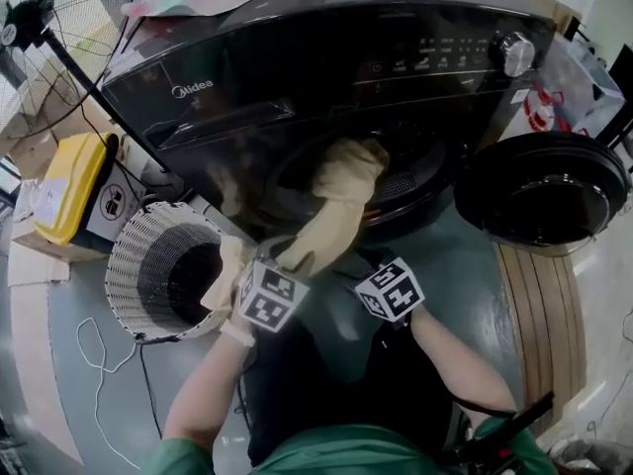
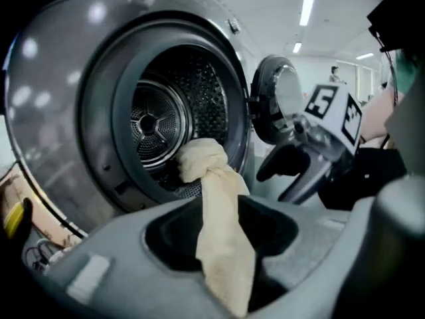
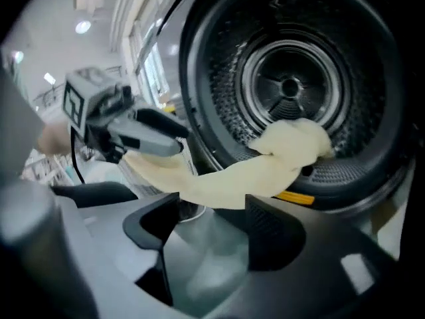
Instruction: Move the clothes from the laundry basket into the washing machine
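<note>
A cream garment stretches from the drum mouth of the dark front-loading washing machine down to my left gripper. That gripper is shut on the garment's lower end, and the cloth runs up between its jaws into the drum. The garment's far end lies bunched on the drum's lip. My right gripper is beside the left one, just below the hanging cloth, open with nothing between its jaws. The white slatted laundry basket stands at lower left; its inside looks dark.
The washer's round door is swung open to the right. A yellow box and a standing fan are at the left. A white cable trails on the floor, and wooden slats lie at the right.
</note>
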{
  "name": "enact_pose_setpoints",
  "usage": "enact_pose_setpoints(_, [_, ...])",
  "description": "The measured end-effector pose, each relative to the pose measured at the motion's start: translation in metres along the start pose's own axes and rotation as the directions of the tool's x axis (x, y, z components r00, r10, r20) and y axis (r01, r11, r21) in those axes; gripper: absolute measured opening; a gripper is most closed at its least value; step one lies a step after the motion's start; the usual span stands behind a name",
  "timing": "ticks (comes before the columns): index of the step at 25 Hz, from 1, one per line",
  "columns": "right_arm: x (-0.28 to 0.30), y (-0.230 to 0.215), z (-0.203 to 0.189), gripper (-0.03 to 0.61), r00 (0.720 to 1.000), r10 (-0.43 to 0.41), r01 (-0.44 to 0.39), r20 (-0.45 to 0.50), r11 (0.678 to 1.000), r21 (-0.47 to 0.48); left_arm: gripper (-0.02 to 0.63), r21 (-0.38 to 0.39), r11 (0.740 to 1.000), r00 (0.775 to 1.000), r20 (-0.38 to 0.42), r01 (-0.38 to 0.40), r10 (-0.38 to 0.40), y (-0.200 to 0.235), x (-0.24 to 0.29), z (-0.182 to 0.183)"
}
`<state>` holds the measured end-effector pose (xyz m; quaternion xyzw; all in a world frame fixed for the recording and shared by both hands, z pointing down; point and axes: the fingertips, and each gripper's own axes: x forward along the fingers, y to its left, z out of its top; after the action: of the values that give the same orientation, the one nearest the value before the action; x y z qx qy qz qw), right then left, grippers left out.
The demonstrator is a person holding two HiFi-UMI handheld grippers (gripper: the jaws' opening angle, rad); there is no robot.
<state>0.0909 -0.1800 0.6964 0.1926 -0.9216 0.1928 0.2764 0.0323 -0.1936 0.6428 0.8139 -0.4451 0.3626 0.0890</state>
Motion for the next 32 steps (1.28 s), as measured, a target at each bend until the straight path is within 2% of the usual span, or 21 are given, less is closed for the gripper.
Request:
enact_pose_setpoints(1, [0.013, 0.014, 0.000, 0.313, 1.000, -0.004, 0.000, -0.030, 0.994, -0.110, 0.164, -0.013, 1.000, 1.000, 0.011, -0.016, 0.016, 0.004, -0.006, 0.001])
enact_pose_setpoints(2, [0.025, 0.029, -0.001, 0.341, 0.998, -0.007, -0.006, -0.055, 0.972, -0.235, 0.165, -0.028, 0.999, 0.999, 0.020, -0.029, 0.029, 0.008, -0.012, 0.000])
enact_pose_setpoints(4, [0.047, 0.056, -0.003, 0.354, 0.995, -0.022, -0.023, -0.092, 0.885, -0.466, 0.166, -0.056, 0.997, 0.998, 0.035, -0.052, 0.054, 0.015, -0.023, -0.003])
enact_pose_setpoints(5, [0.058, 0.063, -0.005, 0.354, 0.993, -0.041, -0.024, -0.107, 0.838, -0.546, 0.165, -0.066, 0.996, 0.997, 0.042, -0.065, 0.068, 0.018, -0.028, -0.005])
enact_pose_setpoints(7, [0.078, 0.062, -0.009, 0.353, 0.988, -0.105, 0.005, -0.117, 0.765, -0.644, 0.166, -0.082, 0.993, 0.995, 0.053, -0.085, 0.090, 0.023, -0.038, -0.008])
enact_pose_setpoints(8, [0.086, 0.058, -0.009, 0.349, 0.984, -0.139, 0.027, -0.114, 0.742, -0.670, 0.166, -0.090, 0.992, 0.994, 0.059, -0.092, 0.097, 0.025, -0.041, -0.009])
enact_pose_setpoints(9, [0.091, 0.053, -0.008, 0.307, 0.980, -0.167, 0.052, -0.107, 0.736, -0.675, 0.166, -0.103, 0.990, 0.993, 0.063, -0.096, 0.102, 0.027, -0.044, -0.011])
enact_pose_setpoints(10, [0.094, 0.048, -0.006, 0.207, 0.978, -0.184, 0.075, -0.099, 0.749, -0.658, 0.169, -0.116, 0.988, 0.992, 0.065, -0.099, 0.107, 0.029, -0.046, -0.013])
enact_pose_setpoints(12, [0.093, 0.039, 0.000, 0.056, 0.979, -0.189, 0.109, -0.081, 0.811, -0.575, 0.169, -0.135, 0.985, 0.991, 0.063, -0.106, 0.115, 0.034, -0.050, -0.015])
enact_pose_setpoints(13, [0.089, 0.036, 0.004, 0.018, 0.981, -0.183, 0.120, -0.069, 0.842, -0.526, 0.169, -0.137, 0.985, 0.991, 0.063, -0.108, 0.118, 0.035, -0.052, -0.016])
enact_pose_setpoints(17, [0.067, 0.020, 0.020, 0.005, 0.989, -0.147, 0.137, -0.006, 0.938, -0.319, 0.169, -0.139, 0.985, 0.990, 0.073, -0.107, 0.118, 0.039, -0.051, -0.013])
enact_pose_setpoints(19, [0.054, 0.006, 0.029, 0.003, 0.991, -0.131, 0.135, 0.036, 0.970, -0.200, 0.169, -0.137, 0.985, 0.990, 0.080, -0.109, 0.120, 0.040, -0.049, -0.009])
enact_pose_setpoints(21, [0.040, -0.011, 0.038, 0.003, 0.989, -0.128, 0.134, 0.080, 0.988, -0.080, 0.169, -0.130, 0.985, 0.989, 0.085, -0.109, 0.121, 0.038, -0.046, -0.005])
enact_pose_setpoints(24, [0.017, -0.041, 0.051, 0.003, 0.981, -0.135, 0.122, 0.139, 0.987, 0.103, 0.169, -0.125, 0.987, 0.989, 0.094, -0.103, 0.116, 0.034, -0.043, 0.001])
enact_pose_setpoints(27, [-0.005, -0.073, 0.066, 0.003, 0.968, -0.163, 0.117, 0.189, 0.965, 0.234, 0.170, -0.125, 0.986, 0.986, 0.107, -0.112, 0.126, 0.035, -0.044, 0.008])
enact_pose_setpoints(29, [-0.018, -0.096, 0.073, 0.003, 0.960, -0.186, 0.113, 0.210, 0.942, 0.317, 0.170, -0.135, 0.983, 0.983, 0.115, -0.124, 0.140, 0.037, -0.046, 0.010])
enact_pose_setpoints(32, [-0.035, -0.133, 0.083, 0.005, 0.948, -0.222, 0.095, 0.230, 0.883, 0.460, 0.173, -0.153, 0.979, 0.981, 0.119, -0.133, 0.152, 0.038, -0.050, 0.010])
